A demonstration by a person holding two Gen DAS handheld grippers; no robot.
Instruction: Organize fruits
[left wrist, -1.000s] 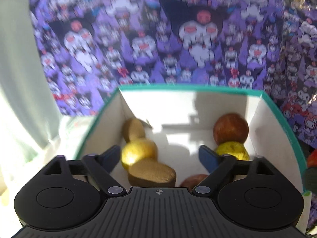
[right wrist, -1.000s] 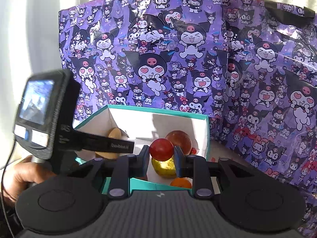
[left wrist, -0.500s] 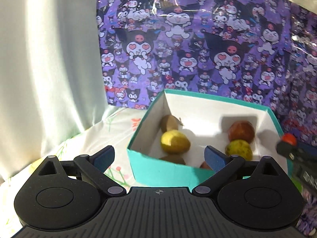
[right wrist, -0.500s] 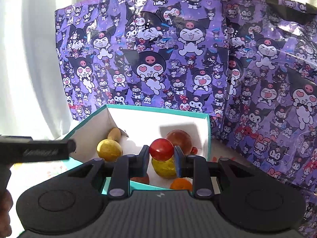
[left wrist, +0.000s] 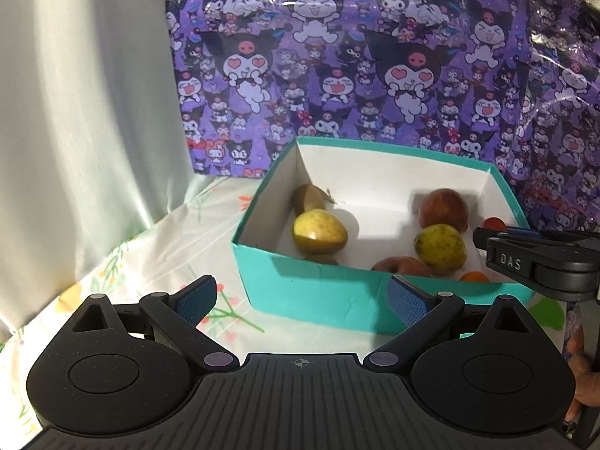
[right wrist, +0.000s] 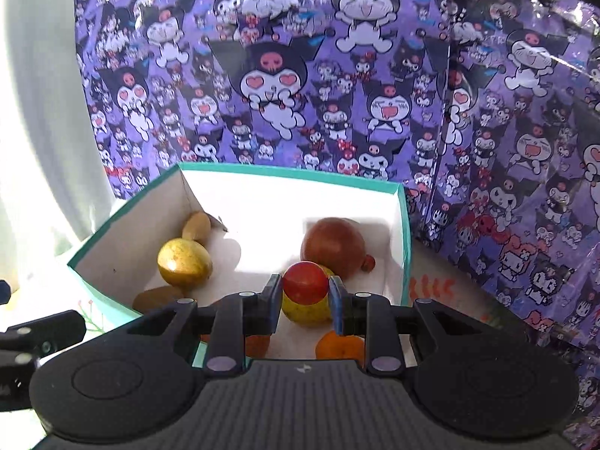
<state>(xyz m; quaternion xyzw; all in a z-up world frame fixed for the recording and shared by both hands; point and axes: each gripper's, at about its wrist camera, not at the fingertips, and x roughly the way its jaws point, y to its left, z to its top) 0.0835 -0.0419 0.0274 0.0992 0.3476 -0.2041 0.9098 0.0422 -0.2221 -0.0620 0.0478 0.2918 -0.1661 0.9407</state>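
Observation:
A teal box (left wrist: 337, 296) with white inner walls (right wrist: 123, 240) holds several fruits: a yellow-green one (left wrist: 318, 234), a brown one (left wrist: 305, 197), a red apple (left wrist: 444, 212), another yellow-green one (left wrist: 440, 249) and an orange one (right wrist: 339, 345). My right gripper (right wrist: 305, 294) is shut on a small red fruit (right wrist: 305, 283) above the box's near right part. It shows at the right edge of the left wrist view (left wrist: 493, 223). My left gripper (left wrist: 302, 302) is open and empty, in front of the box's near wall.
A purple cartoon-print bag (left wrist: 375, 75) stands behind the box and along the right (right wrist: 506, 150). A white curtain (left wrist: 75, 112) hangs at the left. The box sits on a floral tablecloth (left wrist: 180, 255).
My left gripper has pulled back out of the box, up and to the left. My right gripper has moved closer over the box with the red fruit held.

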